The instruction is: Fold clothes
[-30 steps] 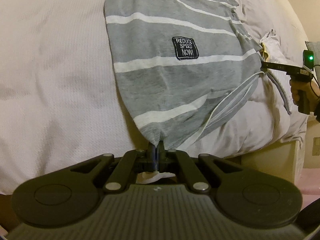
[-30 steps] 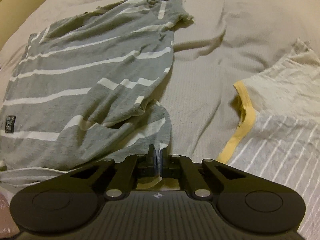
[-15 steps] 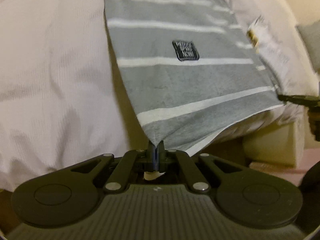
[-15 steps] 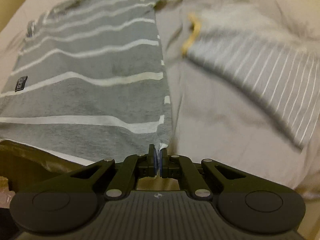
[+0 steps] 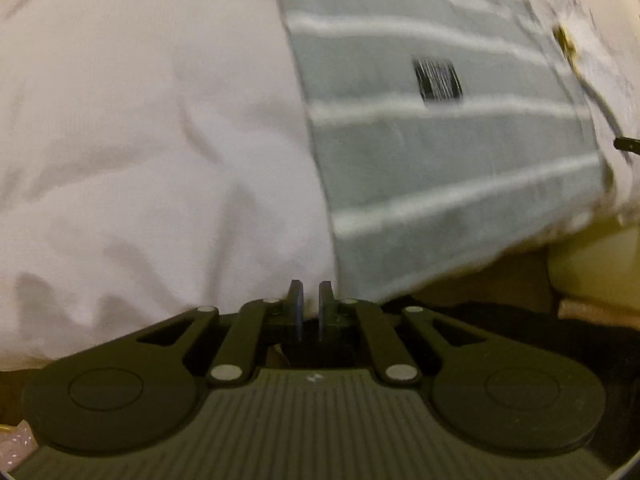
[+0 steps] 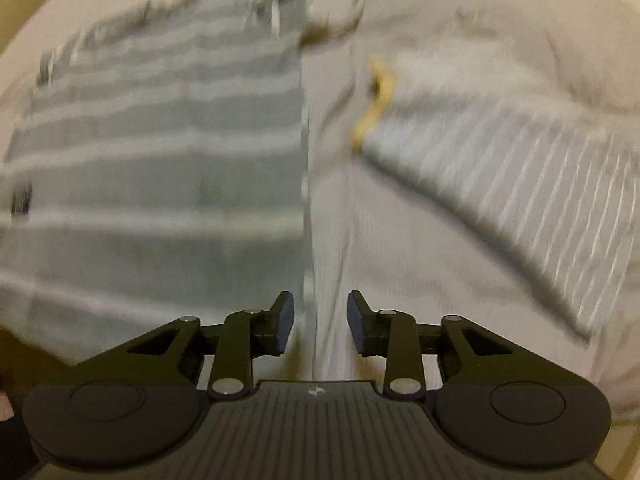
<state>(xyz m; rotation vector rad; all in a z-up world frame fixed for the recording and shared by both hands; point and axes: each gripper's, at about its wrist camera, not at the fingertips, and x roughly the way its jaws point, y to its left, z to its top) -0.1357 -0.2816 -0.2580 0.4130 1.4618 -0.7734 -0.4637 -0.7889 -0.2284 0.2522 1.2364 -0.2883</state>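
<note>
A grey T-shirt with white stripes [image 5: 440, 168] lies spread flat on the bed, its black patch [image 5: 438, 80] facing up. My left gripper [image 5: 311, 304] is open by a narrow gap with nothing in it, just left of the shirt's near hem corner. In the right wrist view the same grey T-shirt [image 6: 160, 168] fills the left half. My right gripper [image 6: 320, 320] is open wide, and the shirt's right edge runs down loose between the fingers. The tip of the right gripper [image 5: 624, 145] shows at the shirt's far corner. Both views are blurred.
A pale quilted bedspread [image 5: 140, 140] covers the bed. A second garment with thin stripes [image 6: 500, 192] and yellow neck trim [image 6: 376, 100] lies to the right of the grey shirt. The bed's side [image 5: 592, 264] drops off at the lower right.
Both grippers pulled the shirt's hem flat toward the bed edge, then opened and let go. The crumpled lower part now lies smooth.
</note>
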